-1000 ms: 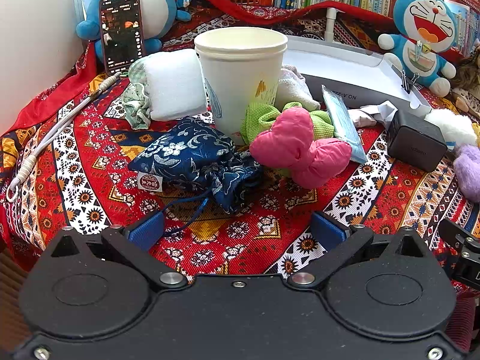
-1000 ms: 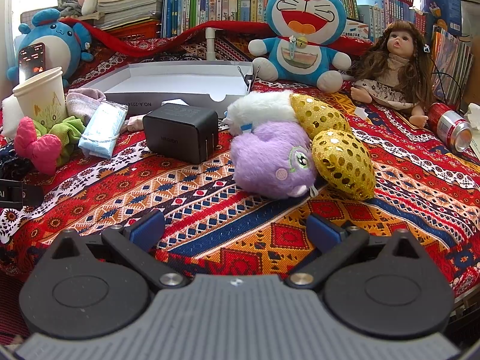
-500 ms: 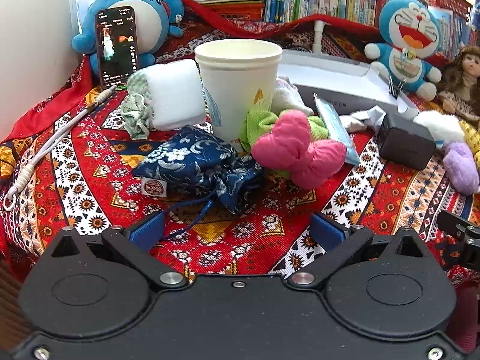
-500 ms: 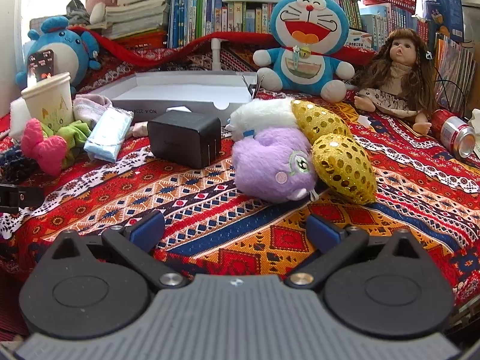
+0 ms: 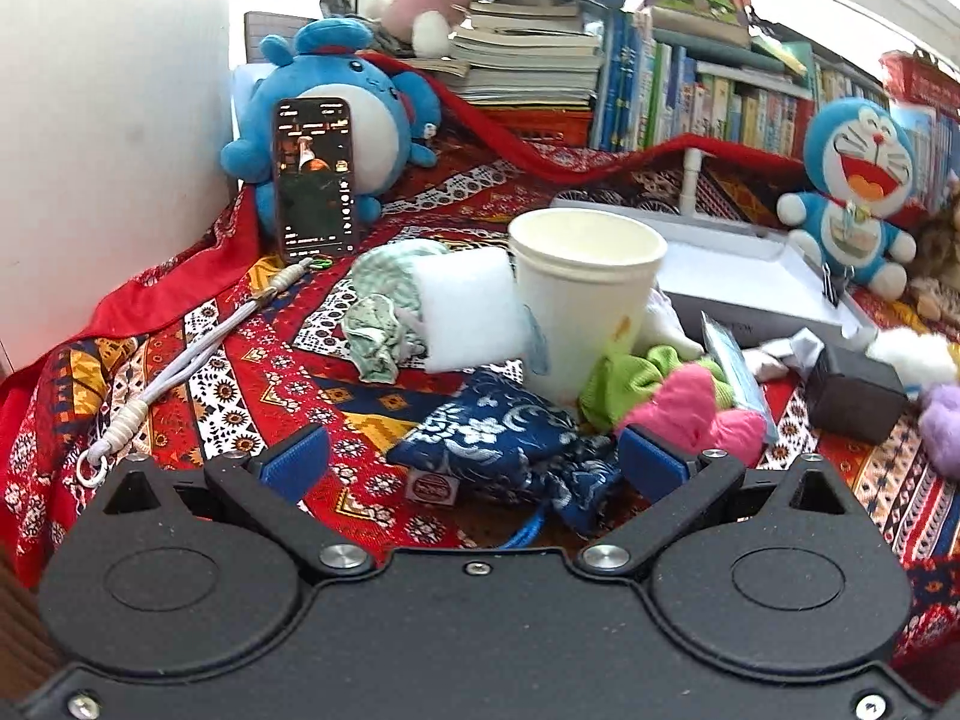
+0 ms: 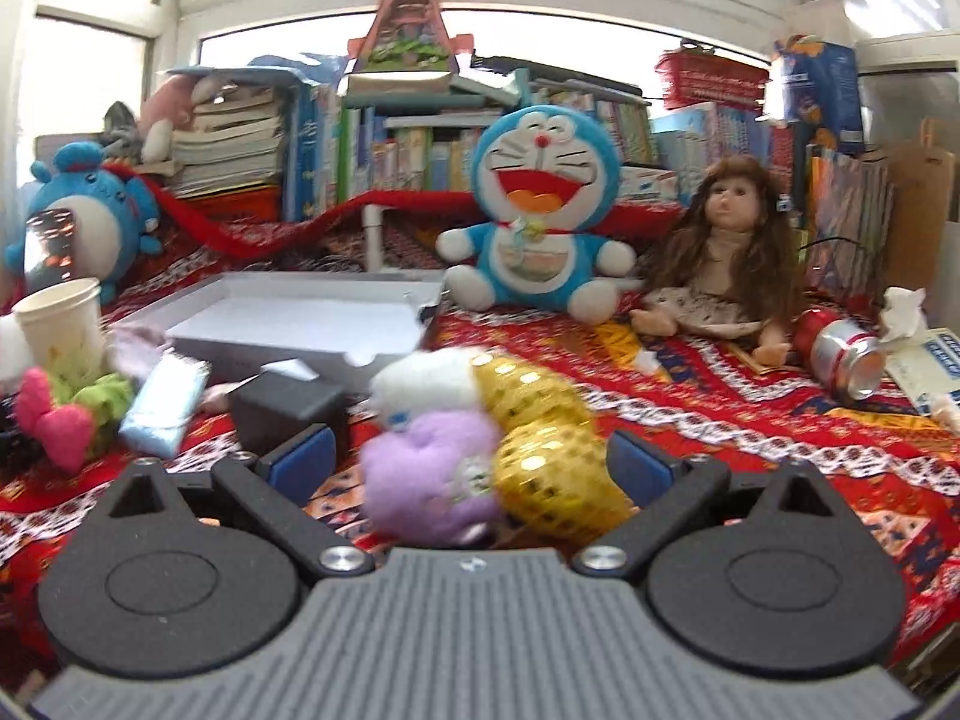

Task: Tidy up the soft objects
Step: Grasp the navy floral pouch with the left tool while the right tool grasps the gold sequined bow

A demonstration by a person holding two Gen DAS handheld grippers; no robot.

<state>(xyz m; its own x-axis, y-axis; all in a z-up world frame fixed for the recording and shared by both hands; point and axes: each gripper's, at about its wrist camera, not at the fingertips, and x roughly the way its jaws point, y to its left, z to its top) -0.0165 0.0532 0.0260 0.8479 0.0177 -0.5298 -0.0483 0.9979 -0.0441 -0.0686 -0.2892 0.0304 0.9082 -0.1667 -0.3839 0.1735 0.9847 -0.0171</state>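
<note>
**Two grippers, jaws wide, poised over soft toys on patterned cloth**

The left gripper (image 5: 473, 461) stands wide open and holds nothing; its blue pads (image 5: 295, 461) flank a navy floral pouch (image 5: 501, 443) lying on the red patterned cloth (image 5: 240, 354). The pouch sits between the pads without touching either as far as the view shows. Behind it, from left to right, lie a green rag (image 5: 381, 312), a white sponge (image 5: 465, 315), a paper cup (image 5: 585, 294) standing upright, a green cloth (image 5: 630, 381) and a pink plush (image 5: 690, 414) near the right pad.

The right gripper (image 6: 468, 459) is likewise spread wide and empty. Between its pads (image 6: 303, 459) rest a purple plush (image 6: 432, 480) and, touching it on the right, a gold sequin toy (image 6: 552, 474); a white plush (image 6: 426, 384) lies just behind them. The toys are blurred, so contact with the pads cannot be told. A black box (image 6: 282, 408) sits to the left, near a white tray (image 6: 288, 324).
</note>
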